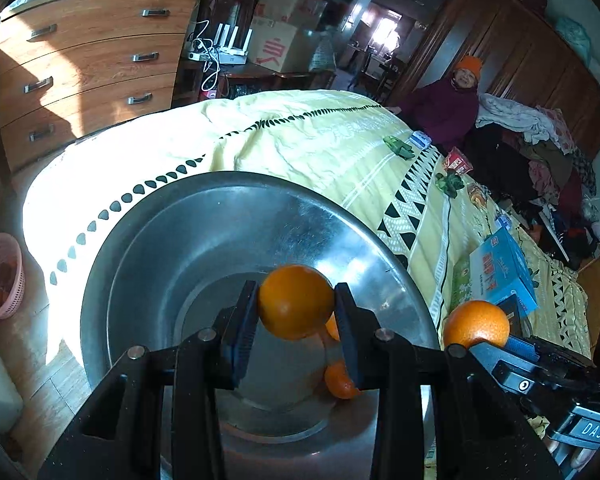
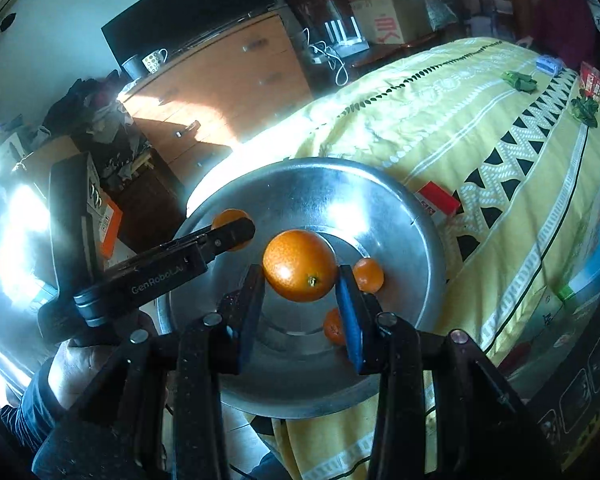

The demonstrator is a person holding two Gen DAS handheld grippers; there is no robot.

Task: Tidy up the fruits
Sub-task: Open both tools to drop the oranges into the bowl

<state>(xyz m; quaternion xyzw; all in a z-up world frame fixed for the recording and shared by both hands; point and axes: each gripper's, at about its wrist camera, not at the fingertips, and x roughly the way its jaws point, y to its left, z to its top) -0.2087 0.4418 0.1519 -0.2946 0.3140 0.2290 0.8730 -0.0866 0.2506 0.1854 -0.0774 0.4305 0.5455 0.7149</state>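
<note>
A wide steel basin [image 1: 148,264] stood on the bed with the yellow quilt [image 1: 300,136]. Inside it, on the bottom, lay two small tangerines [image 2: 368,275], close to each other and near the right wall. My left claw [image 1: 296,312] was over the basin and pressed its two pads on a big orange [image 1: 296,301], which hung above the basin floor. My right claw [image 2: 300,280] was closed on another orange [image 2: 300,265] in the same manner, also above the basin. On the floor at the left stood a pink plastic basket [image 1: 0,276]; something orange lay in it, but I could not tell what. On the body of the left claw I read "GenRobot.AI", and on the right claw "DAS". A blue box [image 1: 500,272] lay on the quilt; its writing was too small to read.
</note>
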